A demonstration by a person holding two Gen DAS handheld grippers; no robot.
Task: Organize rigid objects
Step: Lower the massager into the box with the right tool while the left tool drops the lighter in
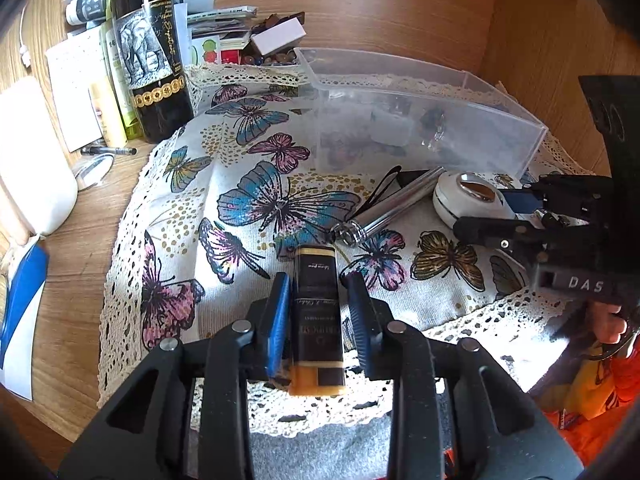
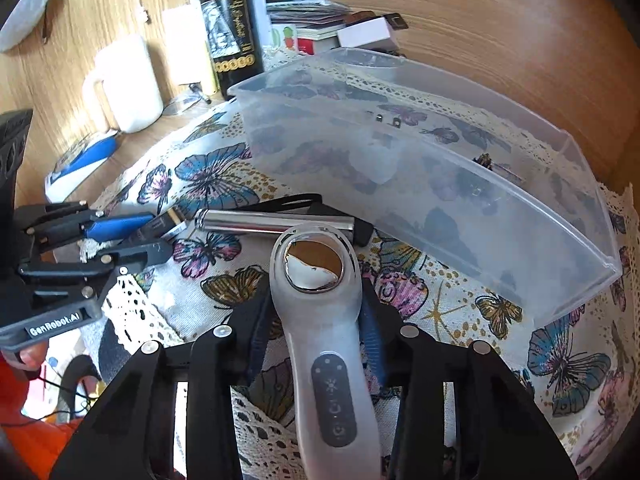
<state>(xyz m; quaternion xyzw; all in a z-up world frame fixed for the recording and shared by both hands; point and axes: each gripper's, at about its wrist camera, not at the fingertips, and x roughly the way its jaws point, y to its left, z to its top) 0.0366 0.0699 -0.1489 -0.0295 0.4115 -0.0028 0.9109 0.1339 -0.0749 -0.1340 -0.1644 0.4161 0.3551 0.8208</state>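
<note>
My left gripper (image 1: pixel 318 292) has its blue pads around a dark brown and amber bottle (image 1: pixel 318 320) that lies lengthwise between them on the butterfly cloth (image 1: pixel 224 184); a small gap shows on each side. My right gripper (image 2: pixel 316 312) straddles a white handheld device (image 2: pixel 320 312) with a round chrome head; whether its pads touch the device is unclear. A chrome tube (image 1: pixel 390 210) with a black strap lies beyond both. A clear plastic bin (image 1: pixel 420 116) stands behind, nearly empty. In the right wrist view the left gripper (image 2: pixel 132 240) shows at the left, and the bin (image 2: pixel 440 184) fills the upper right.
A wine bottle (image 1: pixel 150 52) stands at the back left among tubes, papers and small boxes. A white jug (image 1: pixel 28 160) sits at the left on the wooden desk. A wooden wall rises behind the bin.
</note>
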